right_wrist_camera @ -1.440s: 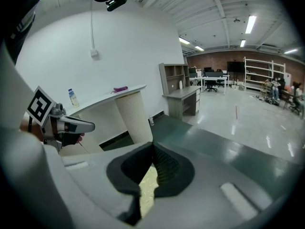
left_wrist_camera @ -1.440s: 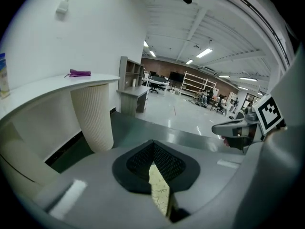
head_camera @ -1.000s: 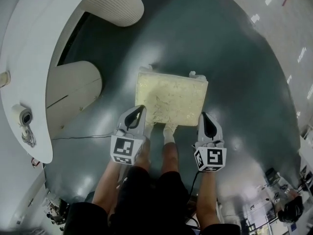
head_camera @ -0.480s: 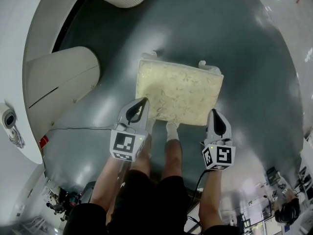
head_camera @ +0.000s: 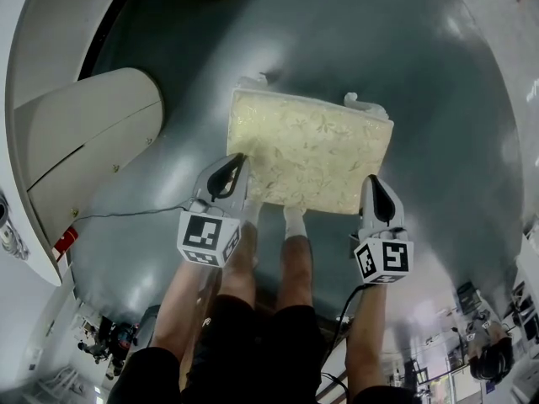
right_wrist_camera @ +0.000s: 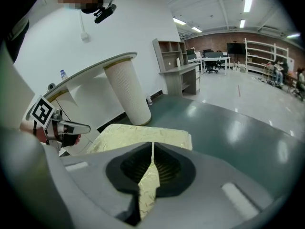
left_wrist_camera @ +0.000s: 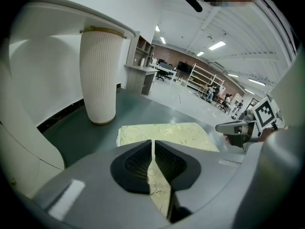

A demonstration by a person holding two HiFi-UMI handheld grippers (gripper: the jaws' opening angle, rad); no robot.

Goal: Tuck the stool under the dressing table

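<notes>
The cream, flower-patterned stool (head_camera: 307, 150) is out in the open over the grey-green floor (head_camera: 438, 82), wholly clear of the white bench (head_camera: 34, 23), which curves along the stool's left side in my head view. I cannot tell whether the stool's legs touch the floor.

My left gripper (head_camera: 236, 165) is at the stool's near left corner and my right gripper (head_camera: 372, 190) at its near right corner, both tips overlapping the cushion's near edge. In each gripper view the jaws are drawn together to a hairline slit at the tips. The cushion's pattern fills the wedge-shaped gap behind them, and more of the cushion spreads out beyond. I cannot make out any fabric pinched in either slit.

Each gripper's marker cube, the left (head_camera: 206, 236) and the right (head_camera: 383, 257), sits on the side away from the stool. The person's legs (head_camera: 269, 293) stand between the two grippers, white-socked feet just at the stool's near edge.

The bench's smooth rounded pedestal (head_camera: 84, 141) stands apart from the stool's left side. Its ribbed column (left_wrist_camera: 99, 75) rises past the stool's far left corner, under the benchtop. A thin cable (head_camera: 126, 213) trails across the floor from the pedestal toward the stool's near left corner. Well beyond the stool, the hall opens onto desks and shelving.
</notes>
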